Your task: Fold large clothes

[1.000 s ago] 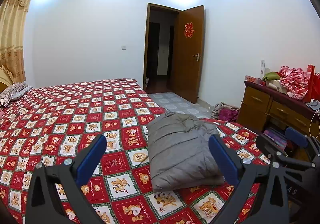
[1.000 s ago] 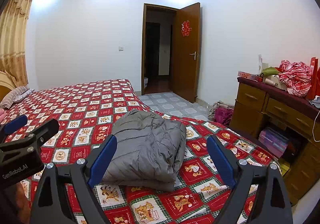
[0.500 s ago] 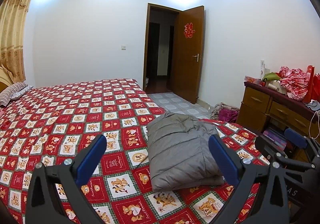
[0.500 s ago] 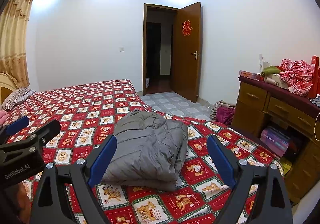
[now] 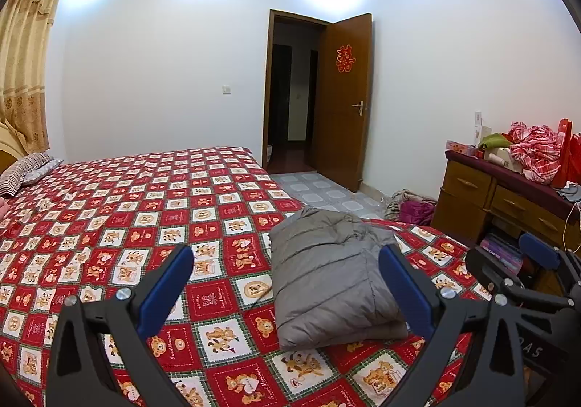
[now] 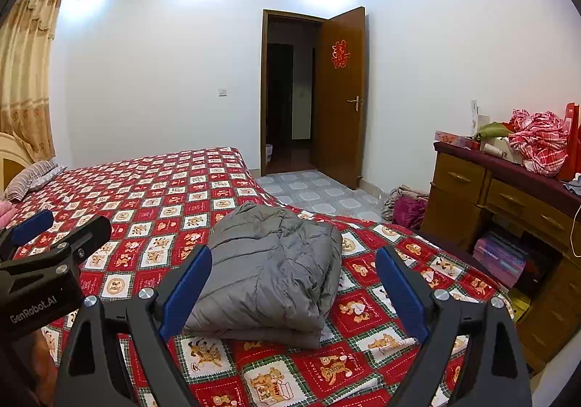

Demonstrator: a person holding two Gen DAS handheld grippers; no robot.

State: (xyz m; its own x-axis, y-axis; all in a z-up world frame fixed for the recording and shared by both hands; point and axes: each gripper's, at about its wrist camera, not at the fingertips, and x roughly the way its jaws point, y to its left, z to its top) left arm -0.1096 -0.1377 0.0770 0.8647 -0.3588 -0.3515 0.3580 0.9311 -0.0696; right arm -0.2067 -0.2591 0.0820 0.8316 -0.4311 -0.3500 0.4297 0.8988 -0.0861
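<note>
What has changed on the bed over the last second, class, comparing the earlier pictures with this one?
Nothing visibly changed. The folded grey jacket lies in the same spot on the bedspread, and the left gripper and right gripper hang open over it, untouched.

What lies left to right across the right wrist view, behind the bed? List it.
Curtain → striped pillow → wall switch → open door → clothes pile on the floor → wooden dresser.
</note>
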